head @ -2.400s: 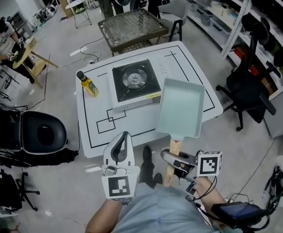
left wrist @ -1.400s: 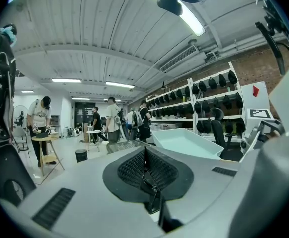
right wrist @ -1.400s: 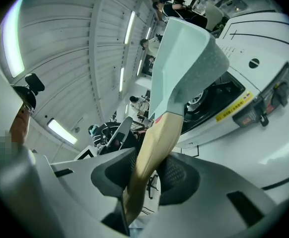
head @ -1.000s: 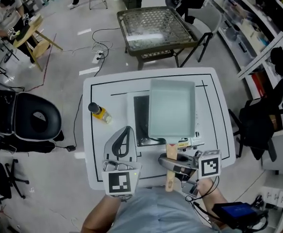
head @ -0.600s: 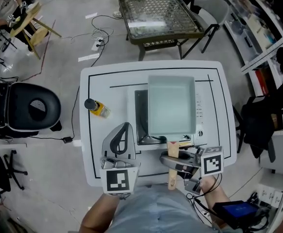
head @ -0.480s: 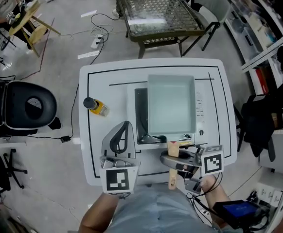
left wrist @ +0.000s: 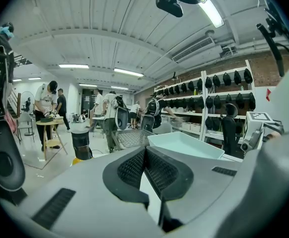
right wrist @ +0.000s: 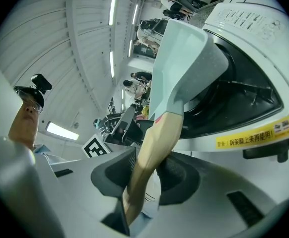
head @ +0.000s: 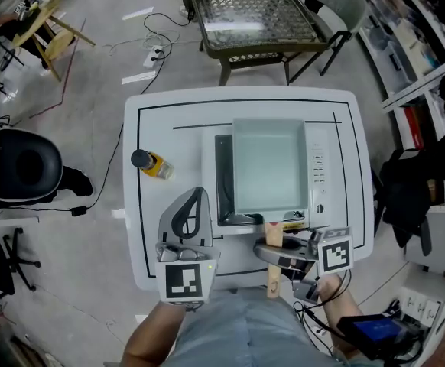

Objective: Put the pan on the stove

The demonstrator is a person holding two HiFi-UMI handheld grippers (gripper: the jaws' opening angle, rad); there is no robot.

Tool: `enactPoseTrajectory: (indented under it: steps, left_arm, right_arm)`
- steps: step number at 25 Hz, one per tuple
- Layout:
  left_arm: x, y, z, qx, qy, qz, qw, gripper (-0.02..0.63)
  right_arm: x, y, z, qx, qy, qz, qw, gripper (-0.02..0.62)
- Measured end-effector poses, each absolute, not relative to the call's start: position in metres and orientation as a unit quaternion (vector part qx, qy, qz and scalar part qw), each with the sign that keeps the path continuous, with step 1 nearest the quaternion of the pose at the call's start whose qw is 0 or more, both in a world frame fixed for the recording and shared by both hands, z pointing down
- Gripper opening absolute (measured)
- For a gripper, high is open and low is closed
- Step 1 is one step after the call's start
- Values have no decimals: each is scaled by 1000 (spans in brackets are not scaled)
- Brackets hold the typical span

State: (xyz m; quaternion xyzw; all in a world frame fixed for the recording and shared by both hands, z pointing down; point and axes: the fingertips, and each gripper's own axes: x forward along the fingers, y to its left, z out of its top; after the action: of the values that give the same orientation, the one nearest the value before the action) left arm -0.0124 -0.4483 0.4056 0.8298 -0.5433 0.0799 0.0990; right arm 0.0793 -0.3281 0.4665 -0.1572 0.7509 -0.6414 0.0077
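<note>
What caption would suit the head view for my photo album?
Right claw holds the pale pan by its wooden handle over the stove on the white table.

Left gripper (head: 196, 199) hangs over the near edge of the table (head: 147, 239), toward its left corner, pointing away from the body and nearly level, jaws closed together on nothing. Beside it the right gripper (head: 273, 252) clamps the pan handle (head: 272, 236) between its pads. The left forearm (head: 151, 341) runs back to the torso.
</note>
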Motion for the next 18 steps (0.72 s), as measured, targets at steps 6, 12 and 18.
enactPoseTrajectory:
  steps: [6, 12, 18]
  left_arm:
    - [-8, -447, 410, 829, -543, 83, 104, 18]
    - [-14, -458, 414, 828, -543, 85, 108, 18]
    - [-9, -456, 410, 831, -539, 85, 109, 18]
  right_arm:
    - [85, -325, 470, -152, 743, -651, 10, 144]
    - [81, -332, 471, -141, 735, -663, 8, 144]
    - [83, -328, 466, -136, 726, -675, 13, 144]
